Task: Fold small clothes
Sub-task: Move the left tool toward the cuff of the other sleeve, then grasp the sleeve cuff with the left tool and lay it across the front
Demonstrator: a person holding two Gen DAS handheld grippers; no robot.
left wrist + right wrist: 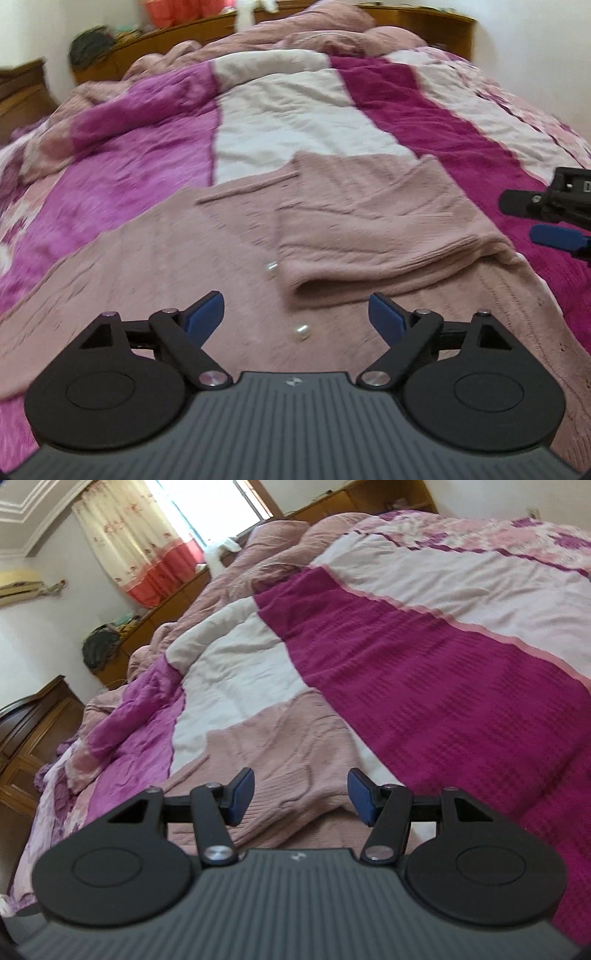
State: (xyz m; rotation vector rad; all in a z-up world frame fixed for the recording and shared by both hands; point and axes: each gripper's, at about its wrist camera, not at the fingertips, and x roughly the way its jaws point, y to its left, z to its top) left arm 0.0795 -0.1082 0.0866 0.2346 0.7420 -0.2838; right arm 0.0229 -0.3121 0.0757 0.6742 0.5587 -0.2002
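A dusty-pink knitted garment lies spread on the bed, with one part folded over onto it at centre right. Two pearl-like buttons show on its front. My left gripper hovers just above the garment near the lower button, open, with nothing between its blue pads. My right gripper shows at the right edge of the left wrist view, beside the folded part and over the magenta stripe. In the right wrist view my right gripper stands open over the garment's edge, holding nothing.
The bedspread has lilac, white and magenta stripes. A crumpled pink blanket is heaped at the head of the bed against a wooden headboard. A wooden cabinet stands at the left, and a curtained window is behind.
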